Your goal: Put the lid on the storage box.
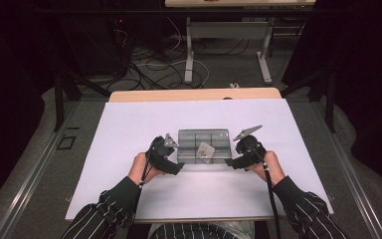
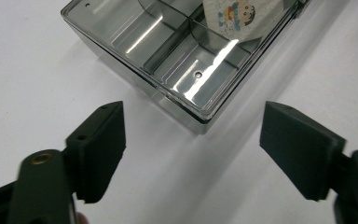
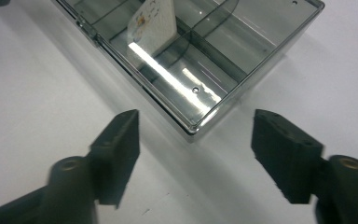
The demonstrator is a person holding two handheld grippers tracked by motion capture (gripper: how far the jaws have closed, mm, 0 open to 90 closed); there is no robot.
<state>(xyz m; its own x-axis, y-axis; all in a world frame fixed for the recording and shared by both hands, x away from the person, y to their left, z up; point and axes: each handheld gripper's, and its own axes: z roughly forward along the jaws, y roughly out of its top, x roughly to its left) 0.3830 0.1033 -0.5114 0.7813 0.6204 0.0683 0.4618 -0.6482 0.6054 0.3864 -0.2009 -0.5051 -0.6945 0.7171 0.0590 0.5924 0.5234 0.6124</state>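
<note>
My left tongs (image 1: 175,166) and right tongs (image 1: 230,162) stand wide open, gripping nothing, each facing a near corner of the clear compartment box (image 1: 204,135) resting mid-bench (image 1: 129,129), placed to bracket it squarely.

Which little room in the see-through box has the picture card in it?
The card leans in the front middle compartment of the clear box. The other compartments look empty.
</note>
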